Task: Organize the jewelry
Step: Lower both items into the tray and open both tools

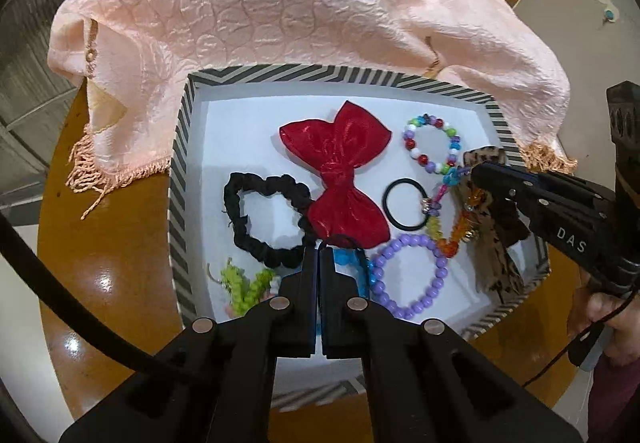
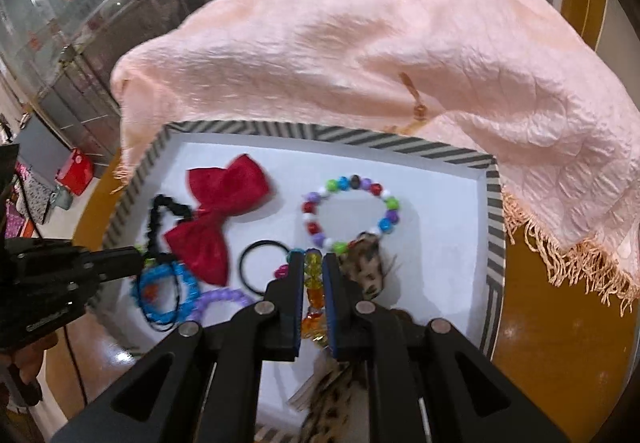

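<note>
A striped-rim tray (image 1: 182,147) (image 2: 494,211) holds a red bow (image 1: 340,179) (image 2: 218,219), a black scrunchie (image 1: 256,219), a thin black hair tie (image 1: 404,205) (image 2: 260,263), a multicolour bead bracelet (image 1: 434,143) (image 2: 350,211), a purple bead bracelet (image 1: 408,275), a blue bead bracelet (image 2: 166,293) and a leopard-print bow (image 1: 496,243) (image 2: 366,263). My left gripper (image 1: 319,249) is shut on a thin black elastic band (image 1: 340,239) above the blue bracelet. My right gripper (image 2: 312,263) (image 1: 476,171) is closed around a rainbow crystal bead strand (image 2: 313,283) (image 1: 452,231).
A pink fringed scarf (image 1: 260,11) (image 2: 380,43) lies heaped behind the tray and over its far rim. The tray sits on a round brown table (image 1: 100,263) (image 2: 552,323). A green leafy hair piece (image 1: 244,283) lies in the tray's near left corner.
</note>
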A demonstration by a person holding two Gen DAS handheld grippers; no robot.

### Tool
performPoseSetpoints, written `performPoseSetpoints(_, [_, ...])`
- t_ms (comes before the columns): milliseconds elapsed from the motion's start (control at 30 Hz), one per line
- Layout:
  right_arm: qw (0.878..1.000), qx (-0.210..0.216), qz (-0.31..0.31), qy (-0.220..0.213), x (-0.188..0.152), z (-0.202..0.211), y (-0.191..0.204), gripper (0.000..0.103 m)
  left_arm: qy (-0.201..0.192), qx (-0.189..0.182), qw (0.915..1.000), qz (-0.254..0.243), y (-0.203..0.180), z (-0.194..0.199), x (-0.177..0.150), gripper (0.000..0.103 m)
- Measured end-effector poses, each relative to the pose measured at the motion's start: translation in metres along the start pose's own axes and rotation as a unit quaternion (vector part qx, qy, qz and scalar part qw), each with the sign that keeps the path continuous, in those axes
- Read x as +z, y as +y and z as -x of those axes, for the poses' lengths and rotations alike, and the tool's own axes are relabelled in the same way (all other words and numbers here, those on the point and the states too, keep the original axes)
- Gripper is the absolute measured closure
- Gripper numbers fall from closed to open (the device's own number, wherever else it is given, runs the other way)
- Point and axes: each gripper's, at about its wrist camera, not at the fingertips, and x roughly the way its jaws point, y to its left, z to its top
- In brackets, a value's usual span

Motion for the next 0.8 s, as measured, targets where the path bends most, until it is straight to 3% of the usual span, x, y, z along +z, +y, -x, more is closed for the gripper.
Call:
performPoseSetpoints(267, [0.999, 0.004, -0.037, 0.015, 0.000, -0.023, -0.017, 0.093, 0.006, 0.026, 0.9996, 0.004, 0.006, -0.013, 0.000, 0.103])
performPoseSetpoints(400, [0.999, 0.004, -0.046, 0.003, -0.004, -0.012, -0.016, 0.081, 0.006, 0.046, 0.9989, 0.008, 0.009, -0.014, -0.001, 0.103])
performPoseSetpoints(467, [0.999, 0.007, -0.049, -0.007, -0.006, -0.002, -0.015, 0.080, 0.003, 0.053, 0.9985, 0.010, 0.010, -0.012, -0.002, 0.094])
performPoseSetpoints(533, [0.999, 0.005, -0.049, -0.018, -0.010, 0.010, -0.011, 0.075, -0.008, 0.061, 0.9981, 0.006, 0.009, -0.006, -0.005, 0.091])
performPoseSetpoints(733, [0.997, 0.008, -0.053, -0.053, -0.027, 0.041, 0.004, 0.058, -0.025, 0.074, 0.9969, 0.007, 0.003, 0.014, -0.012, 0.090])
performPoseSetpoints(800, [0.997, 0.003, -0.055, -0.059, -0.033, 0.048, 0.011, 0.057, -0.030, 0.075, 0.9967, 0.009, 0.000, 0.020, -0.014, 0.090])
